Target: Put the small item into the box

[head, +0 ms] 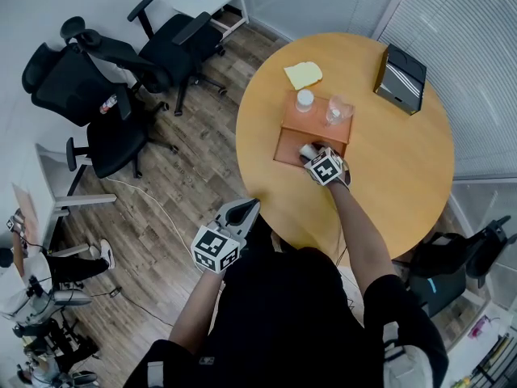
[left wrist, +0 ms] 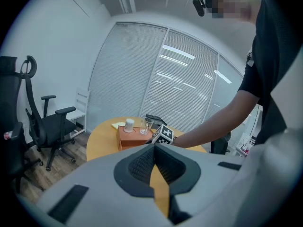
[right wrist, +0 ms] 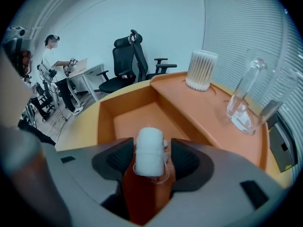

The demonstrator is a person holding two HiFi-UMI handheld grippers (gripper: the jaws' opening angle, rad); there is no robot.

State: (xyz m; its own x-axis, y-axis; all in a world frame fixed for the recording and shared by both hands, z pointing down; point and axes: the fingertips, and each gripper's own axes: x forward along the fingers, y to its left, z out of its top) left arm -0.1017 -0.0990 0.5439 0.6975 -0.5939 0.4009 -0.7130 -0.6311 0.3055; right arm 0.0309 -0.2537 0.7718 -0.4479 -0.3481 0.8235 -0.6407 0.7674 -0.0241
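Note:
An orange wooden box (head: 284, 145) stands on the round table (head: 388, 176), with a low open tray at its near side (right wrist: 142, 117). My right gripper (head: 317, 157) hangs over that tray, pointing steeply down. A small white roll of gauze (right wrist: 150, 150) sits between its jaws over the tray floor. A gap shows on the roll's right side, so the pads do not press on it and the gripper is open. My left gripper (head: 249, 208) is off the table's near edge, empty, its tips (left wrist: 154, 148) together.
On the box's raised top stand a jar of cotton swabs (head: 304, 99) and a clear glass (head: 338, 110). A yellow sponge (head: 303, 74) and a black-and-grey case (head: 401, 78) lie farther back. Office chairs (head: 105, 95) stand left of the table. A person (right wrist: 51, 56) stands at a far desk.

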